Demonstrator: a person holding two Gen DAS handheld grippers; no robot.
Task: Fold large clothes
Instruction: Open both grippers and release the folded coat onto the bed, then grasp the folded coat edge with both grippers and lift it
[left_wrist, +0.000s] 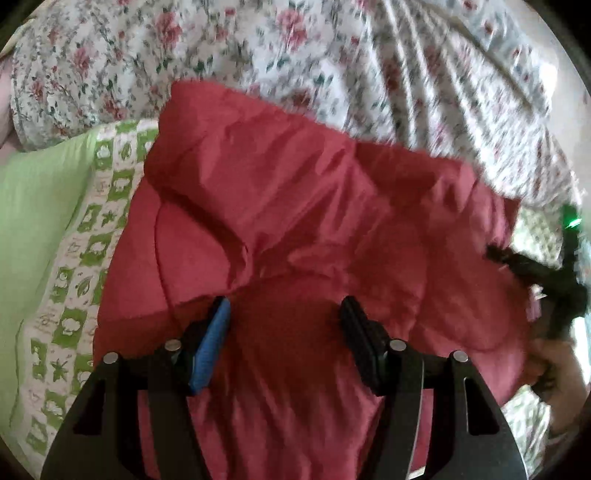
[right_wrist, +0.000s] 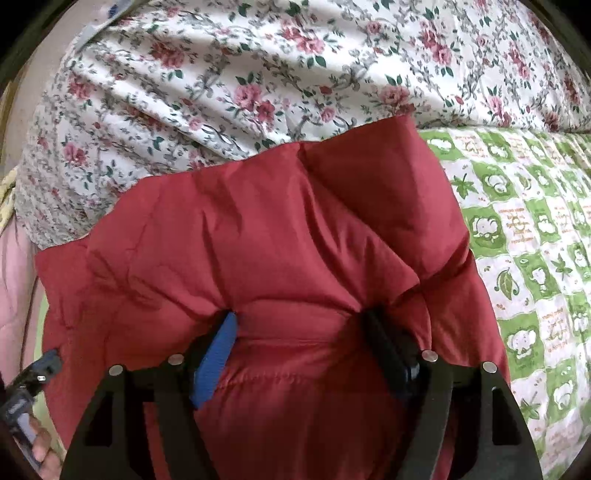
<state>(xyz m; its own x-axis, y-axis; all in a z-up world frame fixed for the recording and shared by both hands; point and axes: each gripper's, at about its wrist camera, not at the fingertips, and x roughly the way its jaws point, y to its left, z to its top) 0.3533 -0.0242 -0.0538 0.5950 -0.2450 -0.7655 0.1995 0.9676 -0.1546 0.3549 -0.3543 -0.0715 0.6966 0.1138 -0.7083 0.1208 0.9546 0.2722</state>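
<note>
Pressing wide-open: left tool (left_wrist: 284, 306), right tool (right_wrist: 301, 319), red jacket (right_wrist: 258, 229).

Two wrist cameras, close above the bed

Each looks forward along its fingers, down onto the red padded garment (left_wrist: 295, 221) (right_wrist: 258, 240), shared by both, against the floral sheet (left_wrist: 258, 48) (right_wrist: 258, 74).
</note>
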